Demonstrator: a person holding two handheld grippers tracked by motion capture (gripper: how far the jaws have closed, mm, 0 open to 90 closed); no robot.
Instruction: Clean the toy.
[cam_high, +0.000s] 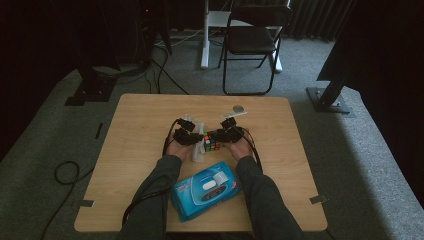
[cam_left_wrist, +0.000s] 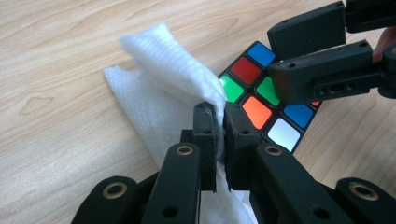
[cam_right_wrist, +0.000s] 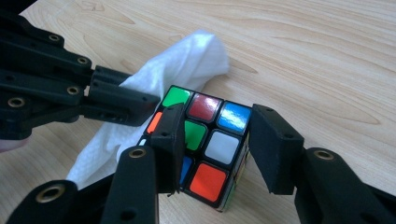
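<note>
Nearest the person, at the table's front edge between the two sleeves, lies a blue soft pack of wet wipes (cam_high: 206, 192), its glossy plastic wrapper bulging and its white flip lid on top shut; what it holds inside cannot be seen.

Beyond it, the left gripper (cam_left_wrist: 220, 112) has its two black jaws pinched together on a white wipe (cam_left_wrist: 161, 74). The wipe is a thin, quilted, slightly crumpled sheet, folded over itself, one end rising above the jaws and the rest trailing down onto the wood. Its pinched edge touches the side of the puzzle cube (cam_right_wrist: 205, 144).

The right gripper (cam_right_wrist: 215, 147) grips that cube, one jaw on either side. The cube is a hard, glossy block with a black frame and square stickers in green, red, blue, white and orange. It sits at the middle of the table (cam_high: 140, 125), just right of the wipe.

The table is pale wood-grain laminate with rounded corners. Farther back, near its far edge, lies a small round grey disc (cam_high: 239, 108). Past the table stands a black folding chair (cam_high: 250, 42) on grey carpet.
</note>
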